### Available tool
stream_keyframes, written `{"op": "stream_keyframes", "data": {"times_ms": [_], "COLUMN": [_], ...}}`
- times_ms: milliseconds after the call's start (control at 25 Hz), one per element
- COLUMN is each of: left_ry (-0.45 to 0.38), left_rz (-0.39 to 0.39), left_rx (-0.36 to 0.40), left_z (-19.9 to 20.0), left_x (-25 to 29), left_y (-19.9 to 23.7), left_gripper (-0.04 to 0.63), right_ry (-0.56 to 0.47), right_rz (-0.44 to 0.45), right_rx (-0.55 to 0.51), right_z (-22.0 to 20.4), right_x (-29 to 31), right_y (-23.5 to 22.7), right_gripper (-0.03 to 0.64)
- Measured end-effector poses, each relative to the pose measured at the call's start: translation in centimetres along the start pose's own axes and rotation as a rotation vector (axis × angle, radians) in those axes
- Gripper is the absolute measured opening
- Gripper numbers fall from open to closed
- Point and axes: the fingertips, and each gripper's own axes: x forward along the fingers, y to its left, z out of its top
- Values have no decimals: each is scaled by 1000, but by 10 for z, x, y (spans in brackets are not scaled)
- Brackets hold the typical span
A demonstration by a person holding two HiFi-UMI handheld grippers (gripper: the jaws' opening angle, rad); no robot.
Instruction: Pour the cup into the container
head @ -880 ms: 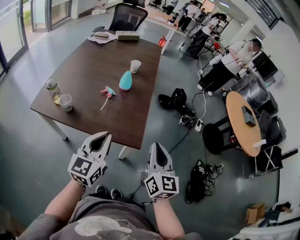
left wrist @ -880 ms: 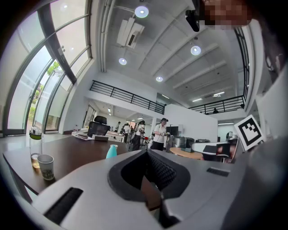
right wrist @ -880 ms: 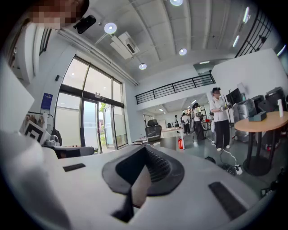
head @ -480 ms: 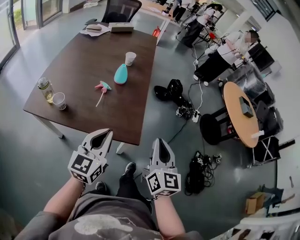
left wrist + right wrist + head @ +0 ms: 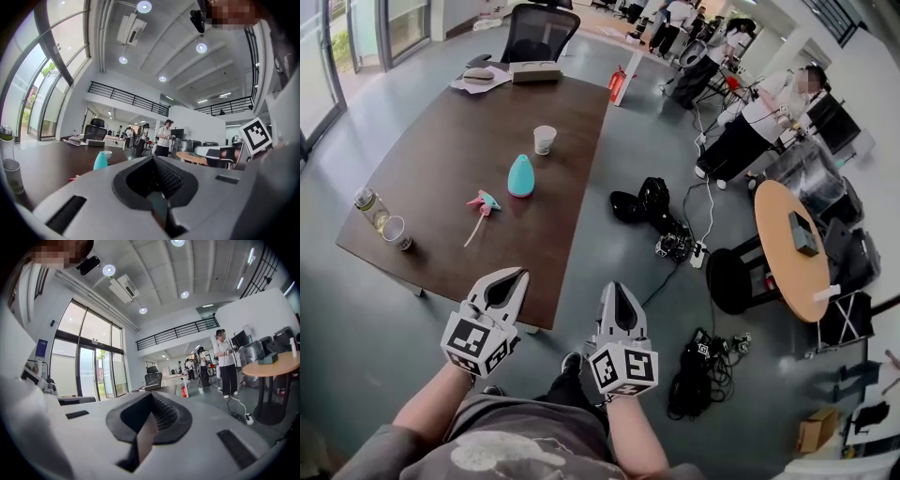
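A person's view looking steeply down at a dark brown worktop [image 5: 441, 187] in a large open office, with two hand-held grippers low in the picture. The left gripper [image 5: 521, 273] and the right gripper [image 5: 614, 286] are side by side over the grey floor, just short of the worktop's near edge. Each has its jaws pressed together with nothing between them, and both point level. Two cups stand on the worktop. One cup [image 5: 397, 232] is at the left edge, just beside a lidded glass jar [image 5: 370, 208]. A white cup [image 5: 545, 139] stands well apart from it, nearer the far end. The jar holds a little pale yellowish liquid in its lower part. It is not possible to tell what, if anything, is in either cup. Both cups and the jar are well apart from the grippers. One teal bottle [image 5: 520, 176] stands upright near the middle of the worktop. One pink spray head [image 5: 480, 201] lies on its side just to the left of the bottle. At the far end lie one flat box [image 5: 534, 71] and some papers, with one black office chair [image 5: 539, 33] behind them. To the right, across the floor, is one round wooden table [image 5: 783, 225], and between it and the worktop are tangled cables and black bags [image 5: 703, 370]. Several people stand in the background.
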Motion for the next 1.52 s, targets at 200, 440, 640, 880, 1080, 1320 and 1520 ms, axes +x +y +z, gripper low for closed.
{"op": "stream_keyframes", "data": {"times_ms": [200, 440, 640, 880, 1080, 1320, 1520], "left_ry": [12, 23, -1, -6, 3, 4, -10], "left_rz": [39, 139, 206, 212, 209, 185, 184], "left_rx": [1, -23, 1, 27, 22, 28, 46], "left_z": [5, 4, 7, 15, 12, 13, 21], "left_x": [63, 119, 162, 192, 211, 242, 255], "left_y": [-21, -36, -51, -73, -80, -87, -88], "left_gripper": [8, 6, 8, 8, 8, 8, 8], "right_ry": [16, 44, 59, 21, 26, 38, 42], "right_rz": [62, 132, 184, 148, 146, 90, 86], "right_rx": [-10, -11, -3, -26, -23, -5, 3], "right_z": [14, 23, 25, 37, 42, 40, 39], "right_x": [36, 58, 66, 73, 73, 68, 82], "right_y": [-48, -100, -144, -183, -201, -244, -253], "right_gripper": [-12, -12, -12, -12, -12, -12, -12]}}
